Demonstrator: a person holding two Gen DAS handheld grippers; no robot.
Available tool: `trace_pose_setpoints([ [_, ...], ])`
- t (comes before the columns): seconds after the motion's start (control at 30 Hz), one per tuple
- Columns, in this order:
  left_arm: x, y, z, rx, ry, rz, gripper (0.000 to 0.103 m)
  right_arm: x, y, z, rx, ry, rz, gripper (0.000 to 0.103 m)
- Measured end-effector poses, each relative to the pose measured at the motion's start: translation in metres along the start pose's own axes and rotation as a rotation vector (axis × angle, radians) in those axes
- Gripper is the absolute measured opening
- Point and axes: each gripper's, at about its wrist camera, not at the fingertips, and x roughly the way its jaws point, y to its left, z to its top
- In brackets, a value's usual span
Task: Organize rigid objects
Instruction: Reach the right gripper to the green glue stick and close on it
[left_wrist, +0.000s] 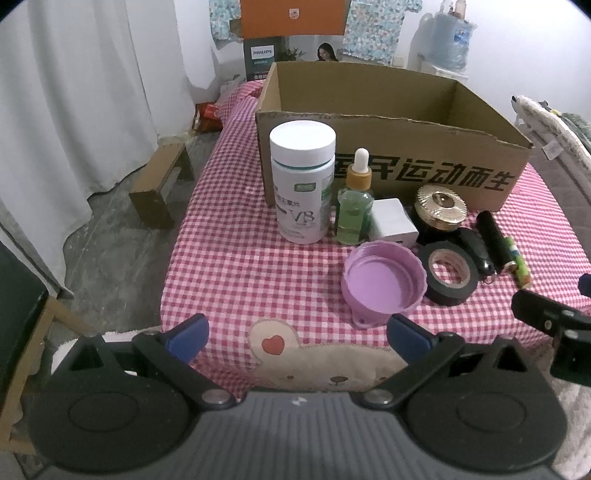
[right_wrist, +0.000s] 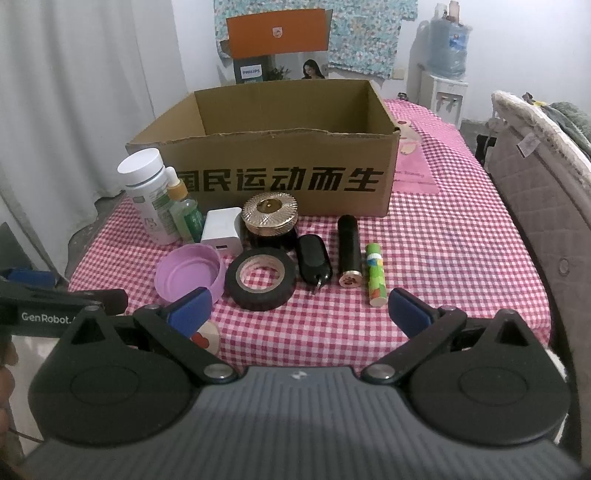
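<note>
corrugated cardboard box (right_wrist: 280, 184), ribbed tape roll (right_wrist: 260, 277)

The cardboard box (right_wrist: 280, 177) stands on the desk (right_wrist: 443, 251); before it, left to right: bottle (right_wrist: 147, 199), dropper bottle (right_wrist: 184, 214), charger (right_wrist: 221, 230), jar (right_wrist: 271, 221), cylinder (right_wrist: 349, 247), tube (right_wrist: 376, 275); nearer than these, further from the box: lid (right_wrist: 188, 275), tape roll (right_wrist: 260, 278), key fob (right_wrist: 314, 260).

White curtains (left_wrist: 92, 92) hang left; grey floor (left_wrist: 122, 258); water dispenser (right_wrist: 445, 74) by white wall (right_wrist: 517, 44).
</note>
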Motion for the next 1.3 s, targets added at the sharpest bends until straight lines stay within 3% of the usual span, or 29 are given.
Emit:
trace_pose_setpoints([
  [0.23, 0.004, -0.003, 0.007, 0.026, -0.017, -0.049, 0.103, 0.007, -0.003, 0.006, 0.002, -0.002, -0.004, 0.102],
  [0.63, -0.006, -0.057, 0.018, 0.244, -0.179, -0.371, 0.102, 0.004, -0.071, 0.018, 0.091, -0.059, -0.071, 0.102],
  [0.77, 0.003, -0.088, 0.021, 0.329, -0.175, -0.444, 0.090, 0.017, -0.087, 0.023, 0.109, -0.019, -0.042, 0.097],
  [0.87, 0.010, -0.106, 0.021, 0.372, -0.147, -0.496, 0.077, 0.032, -0.094, 0.027, 0.102, 0.021, -0.014, 0.087],
  [1.03, 0.019, -0.128, 0.020, 0.418, -0.118, -0.555, 0.061, 0.058, -0.102, 0.035, 0.104, 0.106, 0.046, 0.054],
  [1.17, 0.027, -0.135, 0.023, 0.435, -0.093, -0.583, 0.054, 0.077, -0.106, 0.041, 0.105, 0.157, 0.082, 0.044],
  [1.3, 0.033, -0.141, 0.023, 0.455, -0.078, -0.595, 0.048, 0.093, -0.108, 0.045, 0.108, 0.203, 0.117, 0.026],
])
